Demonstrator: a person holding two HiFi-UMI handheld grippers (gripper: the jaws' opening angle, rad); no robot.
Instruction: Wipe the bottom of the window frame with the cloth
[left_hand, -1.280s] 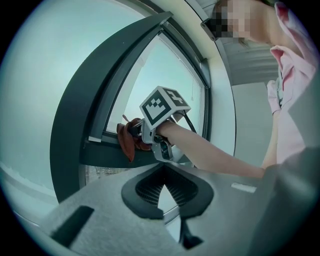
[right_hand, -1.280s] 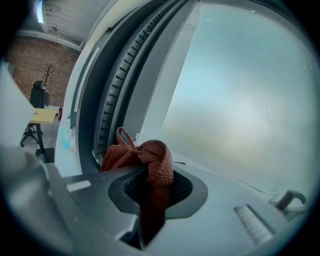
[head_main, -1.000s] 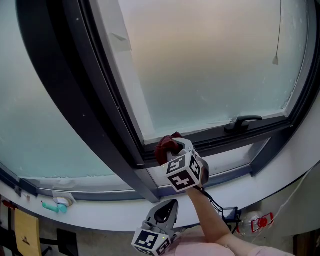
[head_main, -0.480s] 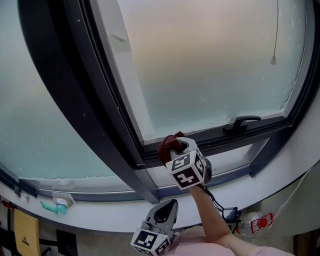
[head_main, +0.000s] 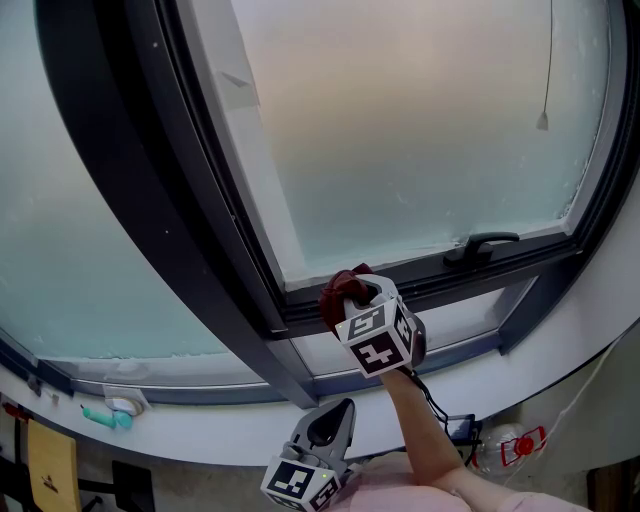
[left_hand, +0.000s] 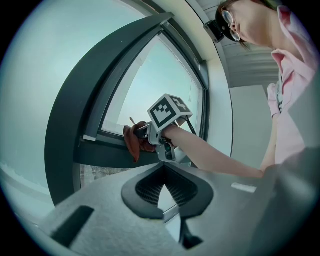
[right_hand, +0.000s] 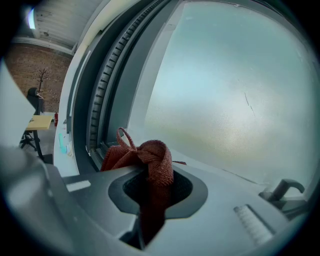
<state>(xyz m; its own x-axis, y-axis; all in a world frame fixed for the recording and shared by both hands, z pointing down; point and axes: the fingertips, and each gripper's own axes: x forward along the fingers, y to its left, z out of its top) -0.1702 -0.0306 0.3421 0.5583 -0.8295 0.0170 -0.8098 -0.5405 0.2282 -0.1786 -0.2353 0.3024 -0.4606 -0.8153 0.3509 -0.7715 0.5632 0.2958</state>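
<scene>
A dark red cloth (head_main: 340, 290) (right_hand: 150, 160) (left_hand: 134, 141) is bunched between the jaws of my right gripper (head_main: 345, 297) (right_hand: 150, 192), which is shut on it. The cloth presses on the dark bottom rail of the window frame (head_main: 440, 282) (left_hand: 100, 152), near its left corner by the slanted dark post (head_main: 150, 200). Frosted glass (head_main: 400, 130) (right_hand: 235, 95) fills the sash above. My left gripper (head_main: 330, 428) (left_hand: 162, 192) hangs low, below the sill, jaws shut on nothing, pointing up at the right gripper (left_hand: 150, 135).
A black window handle (head_main: 482, 245) (right_hand: 285, 189) sits on the bottom rail to the right of the cloth. A white sill (head_main: 520, 370) runs below the frame. A teal object (head_main: 105, 412) lies on the sill at far left. A cable and small red-marked item (head_main: 520, 440) lie below.
My right gripper with the cloth has slid a little to the right and upward along the bottom rail. The left gripper has stayed put.
</scene>
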